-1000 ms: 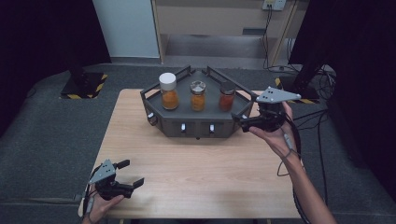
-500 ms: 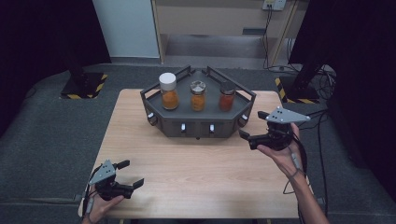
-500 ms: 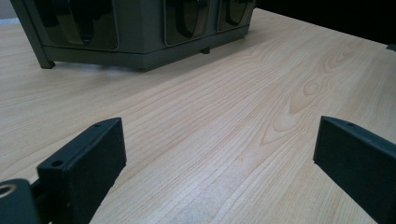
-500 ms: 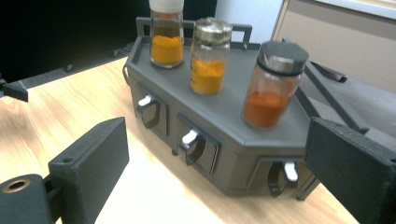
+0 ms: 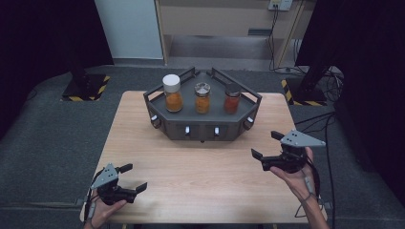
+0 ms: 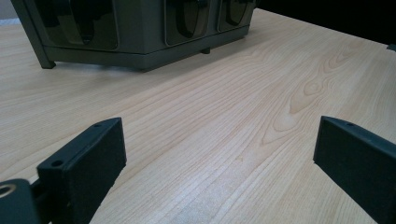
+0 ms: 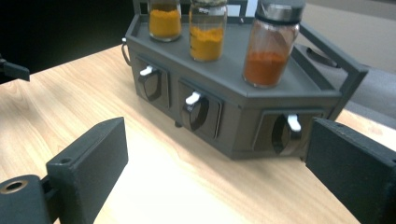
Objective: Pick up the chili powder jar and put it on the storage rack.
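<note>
On the far half of the table (image 5: 191,176) sits a dark grey rack (image 5: 204,125) with three spice jars lined up on its top shelf: a white-capped one with orange powder (image 5: 172,93), a middle one with yellow-orange stuff (image 5: 202,98), and a dark-lidded one with red powder (image 5: 232,99) on the right. Row of little drawer-like fronts with white tabs (image 7: 192,98) runs along the front face, so I'd guess the jars are parked up top just to keep them handy and upright behind the rail. The right gripper (image 5: 267,145) hangs off the rack's right front corner, near it but not touching, jaws spread wide with nothing between them; its own camera looks right at the red jar and the corner tab, so that end of the rack is what it looks lined up on. The left gripper (image 5: 133,177) rests way back near the table's front left edge, well apart from the rack, jaws also wide open and empty, pointed loosely across the bare wood. Looks to me like it's simply parked out of the way while the other hand does the work.
</note>
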`<state>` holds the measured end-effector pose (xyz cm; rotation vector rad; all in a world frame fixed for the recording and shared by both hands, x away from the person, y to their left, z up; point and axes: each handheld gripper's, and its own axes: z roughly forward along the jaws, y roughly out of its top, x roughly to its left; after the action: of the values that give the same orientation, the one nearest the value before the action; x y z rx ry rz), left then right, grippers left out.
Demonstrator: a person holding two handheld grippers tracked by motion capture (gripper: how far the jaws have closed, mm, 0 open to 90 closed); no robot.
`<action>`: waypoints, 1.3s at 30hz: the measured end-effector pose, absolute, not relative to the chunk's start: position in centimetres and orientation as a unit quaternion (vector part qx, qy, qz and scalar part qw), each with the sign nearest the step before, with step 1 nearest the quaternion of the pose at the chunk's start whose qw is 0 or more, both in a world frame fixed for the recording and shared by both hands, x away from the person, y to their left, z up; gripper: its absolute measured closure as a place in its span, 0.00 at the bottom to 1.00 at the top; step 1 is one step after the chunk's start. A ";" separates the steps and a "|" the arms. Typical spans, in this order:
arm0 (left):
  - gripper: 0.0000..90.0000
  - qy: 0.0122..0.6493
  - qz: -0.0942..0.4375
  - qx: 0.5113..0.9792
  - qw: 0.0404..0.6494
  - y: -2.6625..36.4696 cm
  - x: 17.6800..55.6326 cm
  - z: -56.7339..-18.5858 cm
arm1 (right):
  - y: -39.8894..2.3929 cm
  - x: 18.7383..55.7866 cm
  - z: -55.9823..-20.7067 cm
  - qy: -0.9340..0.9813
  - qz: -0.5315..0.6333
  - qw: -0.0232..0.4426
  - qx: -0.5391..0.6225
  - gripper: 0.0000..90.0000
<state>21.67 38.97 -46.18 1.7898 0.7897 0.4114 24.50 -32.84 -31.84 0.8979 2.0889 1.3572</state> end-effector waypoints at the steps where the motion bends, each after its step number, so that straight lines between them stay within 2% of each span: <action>1: 0.02 0.332 0.173 0.753 0.541 39.0 21.7 -46.2 | -33.0 24.2 -32.1 0.765 0.496 0.244 0.331 0.07; 28: 0.02 0.331 0.172 0.755 0.540 38.9 21.7 -46.2 | -36.5 19.5 -39.1 0.741 0.500 0.242 0.379 0.06; 39: 0.02 0.330 0.172 0.755 0.540 38.9 21.7 -46.1 | -36.8 19.3 -41.0 0.735 0.507 0.238 0.382 0.06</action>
<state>21.69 38.92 -46.15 1.7943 0.7834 0.4084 19.26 -36.84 -41.01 1.0460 2.0145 1.3892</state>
